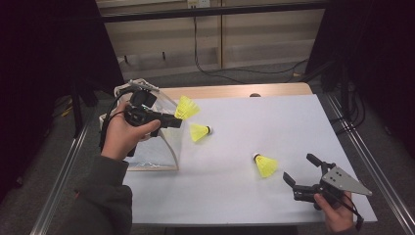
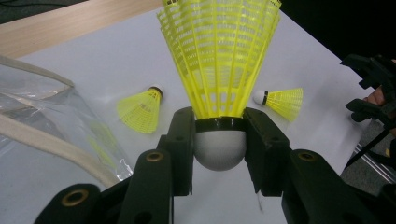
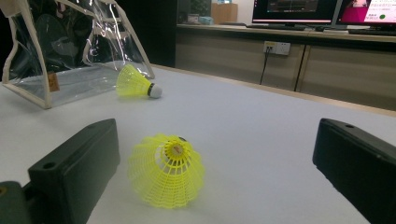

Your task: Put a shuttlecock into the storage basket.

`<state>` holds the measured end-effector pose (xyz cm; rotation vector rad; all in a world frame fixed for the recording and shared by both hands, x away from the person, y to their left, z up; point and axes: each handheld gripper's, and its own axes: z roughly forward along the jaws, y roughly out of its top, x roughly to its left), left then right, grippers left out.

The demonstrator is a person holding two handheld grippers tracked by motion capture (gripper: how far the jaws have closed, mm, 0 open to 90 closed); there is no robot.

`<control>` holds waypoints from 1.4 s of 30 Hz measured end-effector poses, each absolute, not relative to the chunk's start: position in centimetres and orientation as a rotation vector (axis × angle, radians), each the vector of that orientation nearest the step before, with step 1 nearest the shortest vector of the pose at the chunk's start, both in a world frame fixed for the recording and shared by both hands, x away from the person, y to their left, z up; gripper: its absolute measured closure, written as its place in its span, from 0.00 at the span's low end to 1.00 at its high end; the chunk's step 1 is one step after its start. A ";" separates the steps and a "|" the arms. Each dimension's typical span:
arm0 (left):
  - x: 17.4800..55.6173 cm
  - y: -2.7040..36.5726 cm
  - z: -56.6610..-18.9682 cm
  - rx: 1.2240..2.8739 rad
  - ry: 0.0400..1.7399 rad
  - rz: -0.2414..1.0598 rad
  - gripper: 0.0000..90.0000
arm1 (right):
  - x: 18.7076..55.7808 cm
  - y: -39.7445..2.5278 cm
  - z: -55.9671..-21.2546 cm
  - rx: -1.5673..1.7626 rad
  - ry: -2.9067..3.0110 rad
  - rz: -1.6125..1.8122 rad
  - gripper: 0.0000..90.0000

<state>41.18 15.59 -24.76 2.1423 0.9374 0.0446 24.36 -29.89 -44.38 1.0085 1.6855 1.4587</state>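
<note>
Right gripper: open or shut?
Open. The right gripper has its fingers spread wide apart on either side of a yellow shuttlecock lying on the table, touching nothing.

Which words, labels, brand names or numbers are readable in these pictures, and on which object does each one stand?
No text is readable.
Small tag on the clear bag: print too small to read.
Monitors behind the table: screen content blurred.
Cork of the near shuttlecock: a mark, not legible.
</note>
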 end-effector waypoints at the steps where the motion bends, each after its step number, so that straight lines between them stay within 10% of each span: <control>1: 41.2 15.6 -24.7 2.140 0.943 0.046 0.72 | 24.4 -29.9 -44.4 1.009 1.686 1.459 0.01; 42: 42.7 17.7 -23.6 2.112 1.003 0.100 0.72 | 24.4 -29.9 -44.4 1.013 1.685 1.458 0.01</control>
